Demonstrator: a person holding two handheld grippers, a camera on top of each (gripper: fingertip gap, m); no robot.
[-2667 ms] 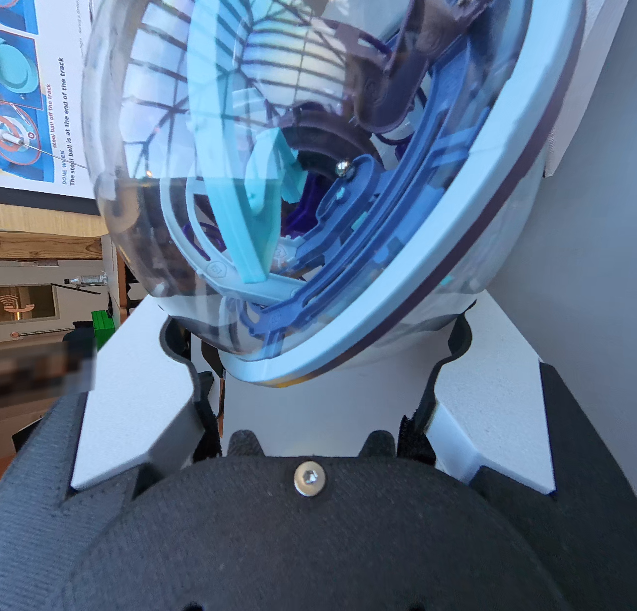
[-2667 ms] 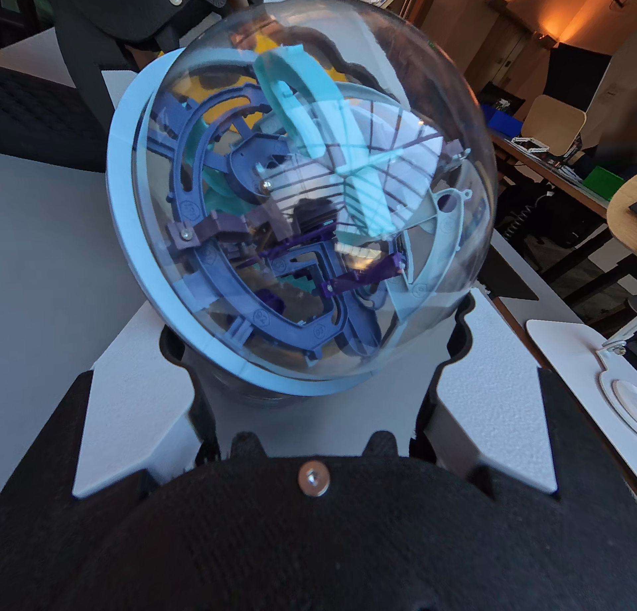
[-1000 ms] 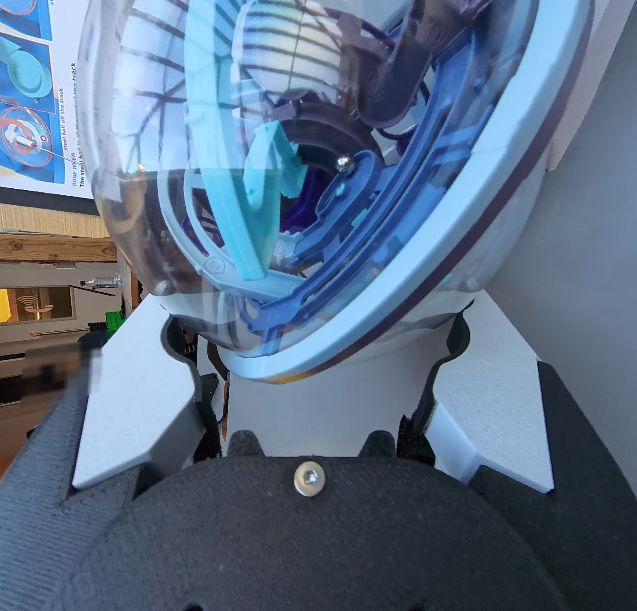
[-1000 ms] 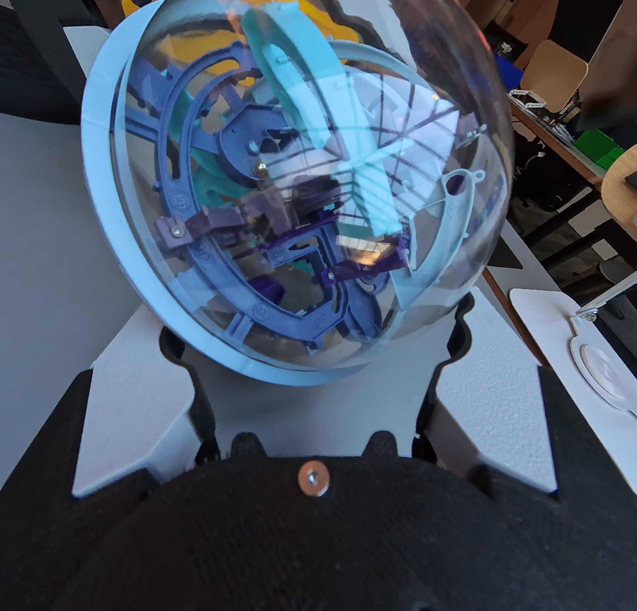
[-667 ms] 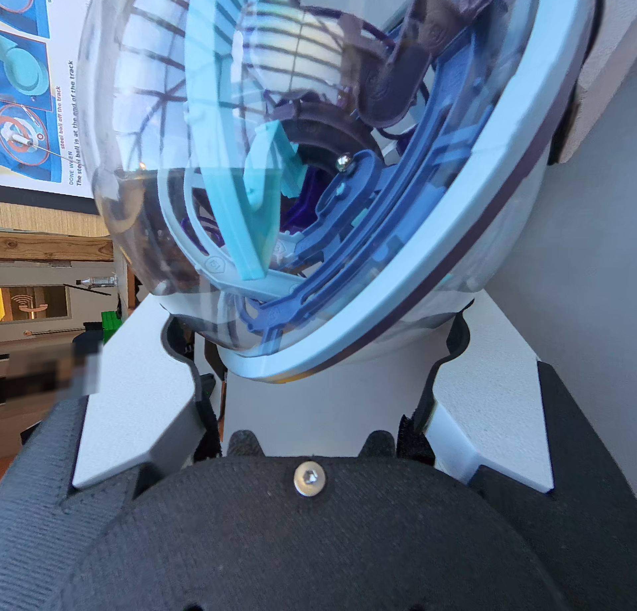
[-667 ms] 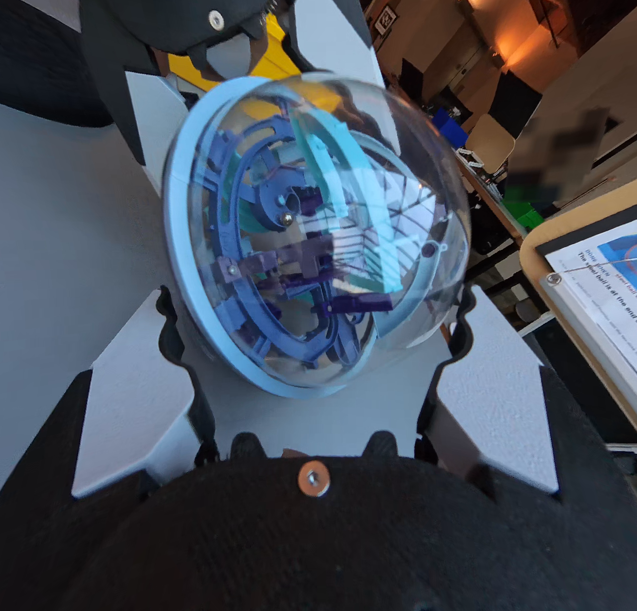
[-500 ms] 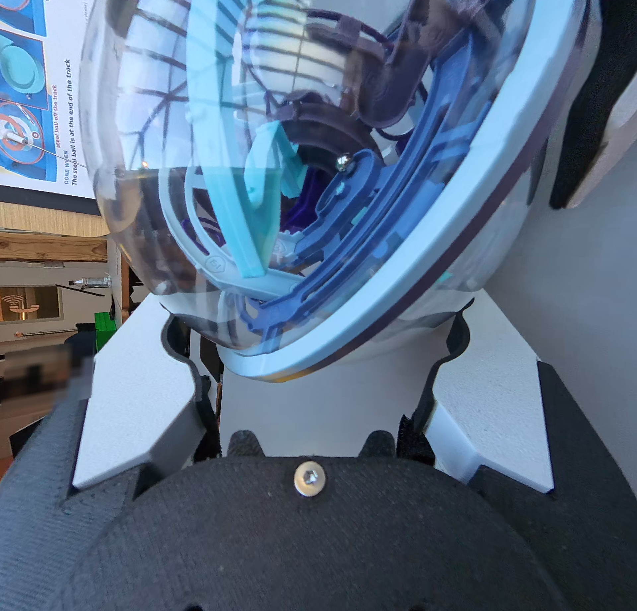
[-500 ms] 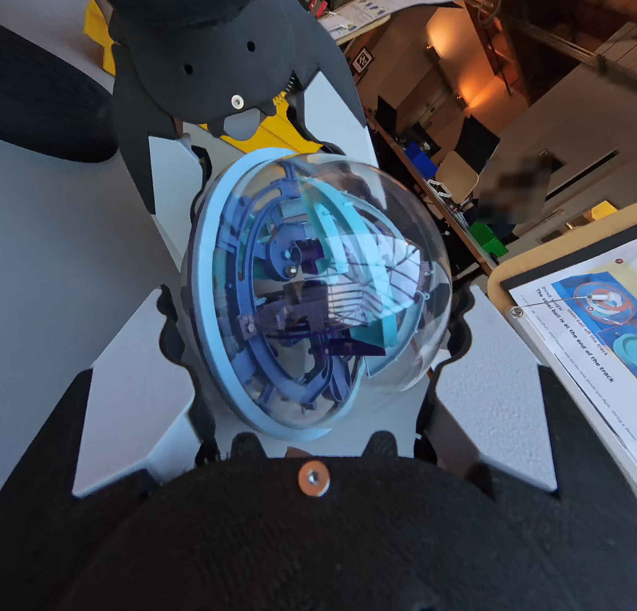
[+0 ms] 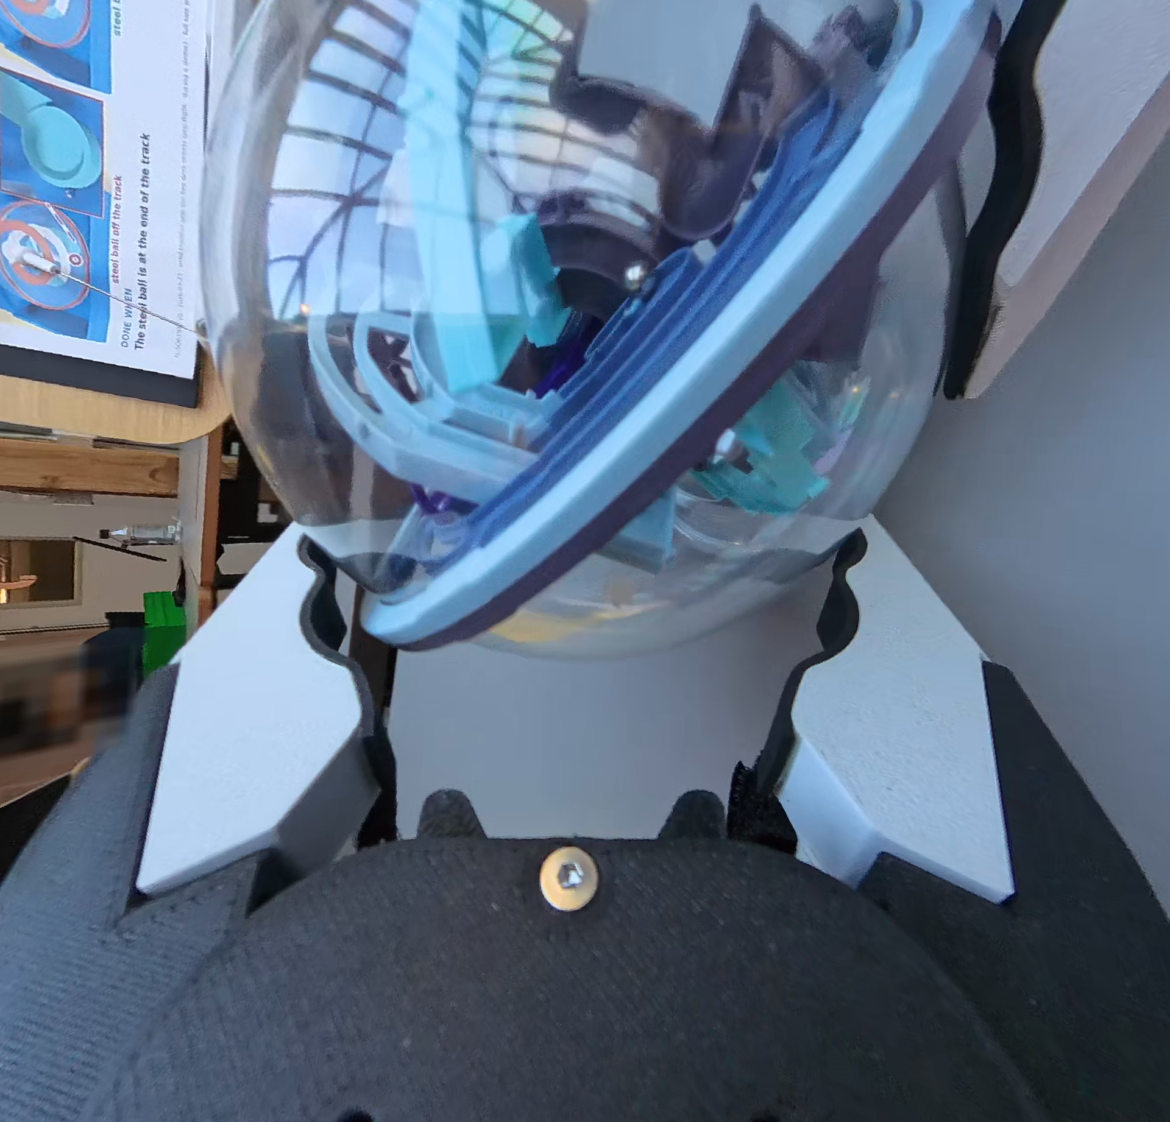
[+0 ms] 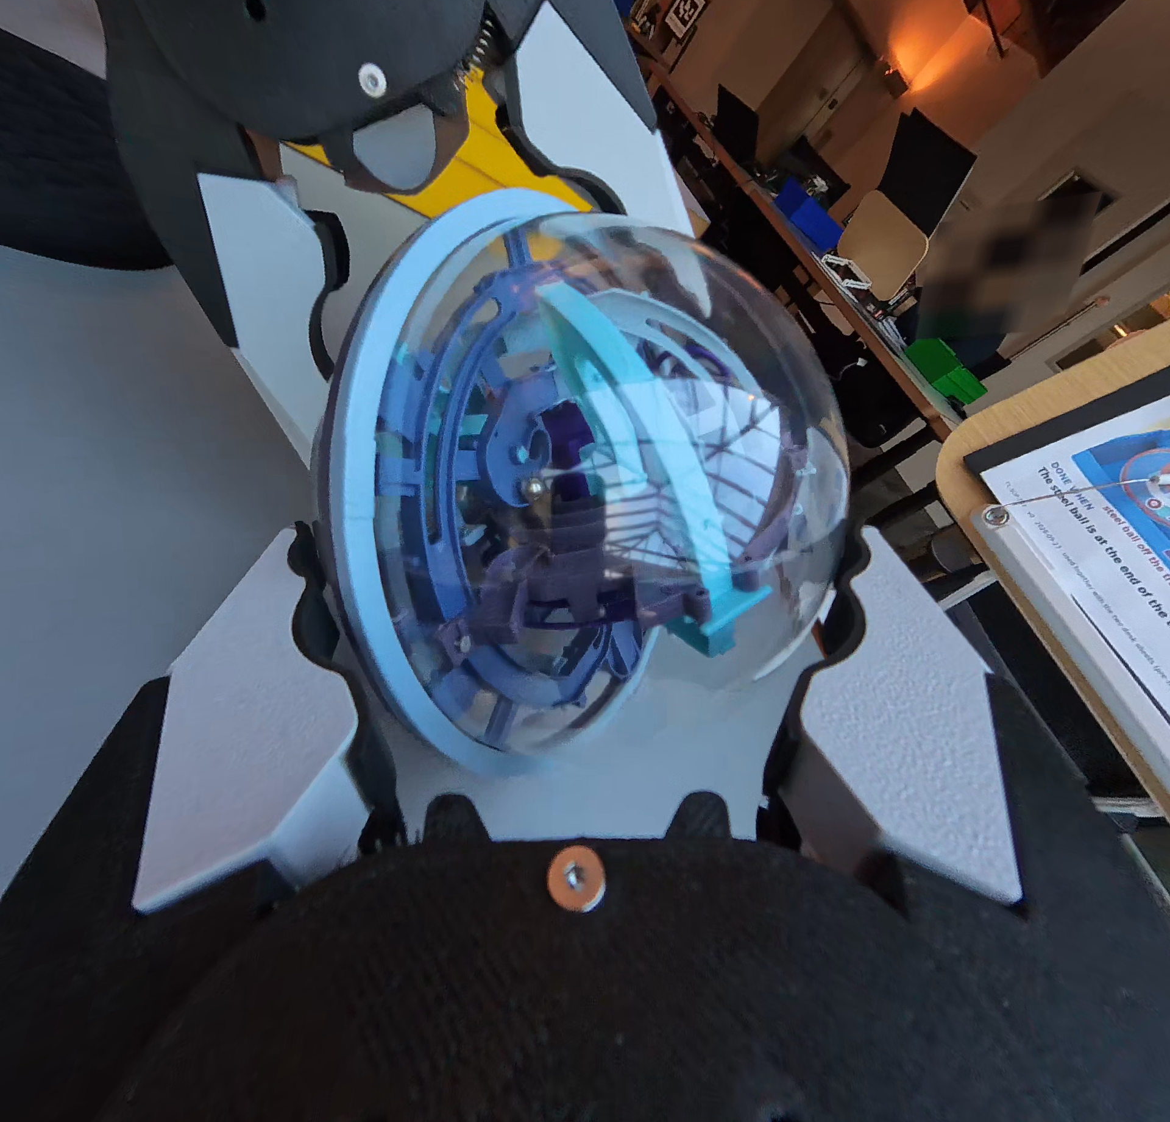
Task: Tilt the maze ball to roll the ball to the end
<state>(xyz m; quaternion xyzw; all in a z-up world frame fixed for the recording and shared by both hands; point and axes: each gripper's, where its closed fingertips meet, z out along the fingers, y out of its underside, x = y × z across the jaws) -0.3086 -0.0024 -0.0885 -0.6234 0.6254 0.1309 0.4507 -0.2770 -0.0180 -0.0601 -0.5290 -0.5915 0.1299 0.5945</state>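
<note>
The maze ball [image 9: 570, 281] is a clear sphere with a pale blue ring and blue, teal and purple tracks inside. It is held up between both grippers and tilted, ring slanting. A small steel ball [image 9: 632, 274] rests on a dark blue track near the centre; it also shows in the right wrist view [image 10: 535, 486]. My left gripper [image 9: 579, 585] has its white fingers against the sphere's lower sides. My right gripper [image 10: 573, 585] clamps the maze ball [image 10: 589, 490] from the opposite side. The left gripper's black body [image 10: 304, 35] shows beyond the sphere.
A printed instruction sheet on a wooden board lies beside the grippers [image 9: 82, 155] [image 10: 1089, 560]. A grey table top [image 10: 126, 459] lies below, with something yellow [image 10: 487, 136] behind the sphere. Desks, a chair and green bins [image 10: 943, 370] stand farther off.
The sphere has turned and now sits farther out along both grippers' fingers. The right gripper swung round, so the left gripper and the sheet came into its view. The steel ball stays near the centre track.
</note>
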